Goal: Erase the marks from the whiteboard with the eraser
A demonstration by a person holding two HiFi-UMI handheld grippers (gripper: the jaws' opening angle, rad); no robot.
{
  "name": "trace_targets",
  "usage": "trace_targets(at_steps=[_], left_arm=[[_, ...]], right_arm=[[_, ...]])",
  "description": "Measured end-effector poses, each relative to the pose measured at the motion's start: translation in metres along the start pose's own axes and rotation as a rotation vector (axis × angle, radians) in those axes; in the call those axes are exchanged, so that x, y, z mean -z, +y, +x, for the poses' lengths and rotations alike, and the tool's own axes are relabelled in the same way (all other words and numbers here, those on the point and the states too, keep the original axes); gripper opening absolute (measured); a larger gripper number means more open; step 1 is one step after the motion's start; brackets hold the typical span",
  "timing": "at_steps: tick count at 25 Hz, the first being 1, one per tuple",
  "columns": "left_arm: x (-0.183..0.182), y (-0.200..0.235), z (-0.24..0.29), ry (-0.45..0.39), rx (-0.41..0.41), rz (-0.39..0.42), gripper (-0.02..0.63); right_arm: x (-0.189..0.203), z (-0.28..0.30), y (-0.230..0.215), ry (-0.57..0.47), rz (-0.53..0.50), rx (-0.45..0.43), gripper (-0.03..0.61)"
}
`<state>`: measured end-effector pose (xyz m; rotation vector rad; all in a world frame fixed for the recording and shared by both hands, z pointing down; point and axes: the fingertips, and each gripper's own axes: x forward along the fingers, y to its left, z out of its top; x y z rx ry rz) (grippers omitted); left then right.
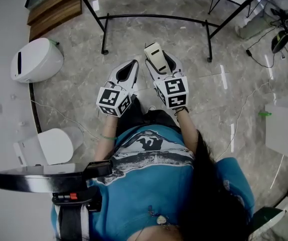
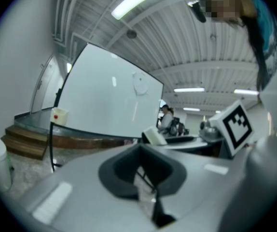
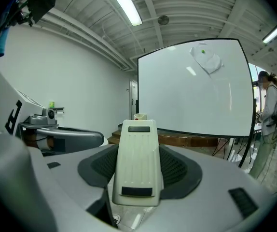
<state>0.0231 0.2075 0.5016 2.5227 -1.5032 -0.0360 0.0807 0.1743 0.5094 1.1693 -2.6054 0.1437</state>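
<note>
A cream eraser (image 3: 137, 161) sits upright between the dark pads of my right gripper (image 3: 138, 175), which is shut on it. From the head view the eraser (image 1: 155, 57) sticks out past my right gripper (image 1: 160, 67). The whiteboard (image 3: 196, 86) stands ahead on a black frame, with a faint smudged mark (image 3: 207, 59) near its top. In the left gripper view the whiteboard (image 2: 104, 100) shows the same faint mark (image 2: 139, 83). My left gripper (image 1: 129, 70) is beside the right one; its jaws (image 2: 143, 170) are together with nothing in them.
The whiteboard's black stand legs (image 1: 154, 18) cross the marble floor ahead. White machines (image 1: 36, 59) (image 1: 53, 145) stand at the left, a white box (image 1: 287, 124) and cables at the right. Wooden steps (image 1: 53, 9) lie at far left. A person (image 3: 270, 124) stands beside the board.
</note>
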Motion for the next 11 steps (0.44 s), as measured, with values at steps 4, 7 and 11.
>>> trace_targets(at_steps=[4,7,11], left_arm=[[0.001,-0.007,-0.006,-0.006,-0.007,0.003,0.003],[0.002,-0.012,-0.010,-0.006,-0.007,0.007,0.003],[0.003,-0.014,-0.013,-0.003,-0.011,0.010,0.003]], right_arm=[[0.001,-0.008,0.004,-0.004,-0.006,-0.007,0.262],[0.002,-0.013,0.006,-0.005,-0.005,-0.010,0.262],[0.003,-0.016,0.008,-0.007,0.001,-0.014,0.262]])
